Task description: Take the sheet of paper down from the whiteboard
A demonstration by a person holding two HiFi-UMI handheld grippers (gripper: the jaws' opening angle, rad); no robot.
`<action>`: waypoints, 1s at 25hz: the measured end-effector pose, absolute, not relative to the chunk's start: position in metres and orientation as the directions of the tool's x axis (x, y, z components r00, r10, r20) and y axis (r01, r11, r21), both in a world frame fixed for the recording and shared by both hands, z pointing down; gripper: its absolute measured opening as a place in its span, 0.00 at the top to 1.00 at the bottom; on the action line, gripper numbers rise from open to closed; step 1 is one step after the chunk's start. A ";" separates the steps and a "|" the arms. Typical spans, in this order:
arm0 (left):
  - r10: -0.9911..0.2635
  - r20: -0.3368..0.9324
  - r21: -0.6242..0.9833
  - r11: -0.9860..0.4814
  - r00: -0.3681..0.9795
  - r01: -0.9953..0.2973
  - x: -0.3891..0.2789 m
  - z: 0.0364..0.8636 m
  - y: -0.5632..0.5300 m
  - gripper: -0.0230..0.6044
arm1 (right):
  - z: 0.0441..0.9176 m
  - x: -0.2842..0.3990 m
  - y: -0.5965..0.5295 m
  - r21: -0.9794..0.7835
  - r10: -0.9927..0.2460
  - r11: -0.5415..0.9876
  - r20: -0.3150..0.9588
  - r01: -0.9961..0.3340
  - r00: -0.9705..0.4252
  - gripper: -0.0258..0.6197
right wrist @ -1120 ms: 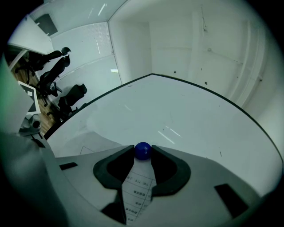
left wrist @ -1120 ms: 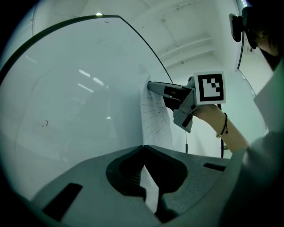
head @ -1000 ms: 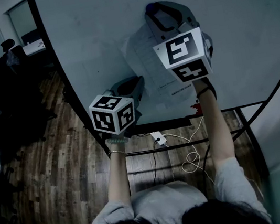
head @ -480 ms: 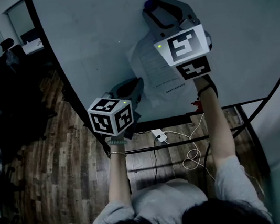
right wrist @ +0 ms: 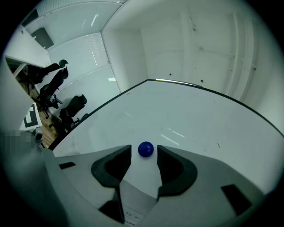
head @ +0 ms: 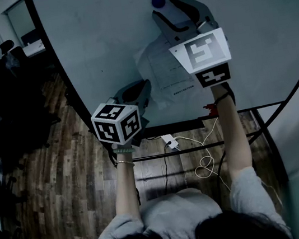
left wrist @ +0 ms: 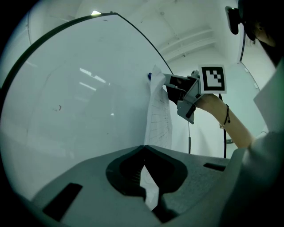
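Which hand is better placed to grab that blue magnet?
Right. The right gripper has just been opening its jaws, with the blue magnet between their tips; the left gripper is shut on the paper lower down.

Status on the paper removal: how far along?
Done: left gripper is shut on the sheet at its lower edge. In hand: right gripper, whose jaws have just been opening, straddles the blue magnet without pressing it. Left: magnet off, then sheet off the whiteboard.

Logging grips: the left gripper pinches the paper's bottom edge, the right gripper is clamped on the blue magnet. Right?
No: the right gripper view shows the right gripper open, jaws just opened, the blue magnet ungripped between their tips. The rest holds.
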State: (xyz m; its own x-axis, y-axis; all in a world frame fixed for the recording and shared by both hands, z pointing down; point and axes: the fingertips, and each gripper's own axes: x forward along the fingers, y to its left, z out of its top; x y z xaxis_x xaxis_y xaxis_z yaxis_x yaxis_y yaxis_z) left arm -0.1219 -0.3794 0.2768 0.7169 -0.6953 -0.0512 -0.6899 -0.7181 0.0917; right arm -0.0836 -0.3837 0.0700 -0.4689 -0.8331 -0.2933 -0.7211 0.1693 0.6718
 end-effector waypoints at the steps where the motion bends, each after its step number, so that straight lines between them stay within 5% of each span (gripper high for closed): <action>1: -0.697 -0.052 0.093 -0.716 0.715 -0.692 -0.123 0.276 -0.379 0.96 | 0.069 -0.083 -0.380 0.667 -0.827 0.171 -0.303 -0.725 -0.474 0.71; 11: -0.720 -0.042 0.121 -0.692 0.693 -0.712 -0.123 0.297 -0.374 0.96 | 0.092 -0.058 -0.351 0.578 -0.778 0.222 -0.380 -0.785 -0.500 0.89; 25: -0.764 -0.084 0.148 -0.644 0.640 -0.750 -0.142 0.304 -0.366 0.96 | 0.133 -0.045 -0.325 0.443 -0.769 0.274 -0.433 -0.854 -0.471 0.96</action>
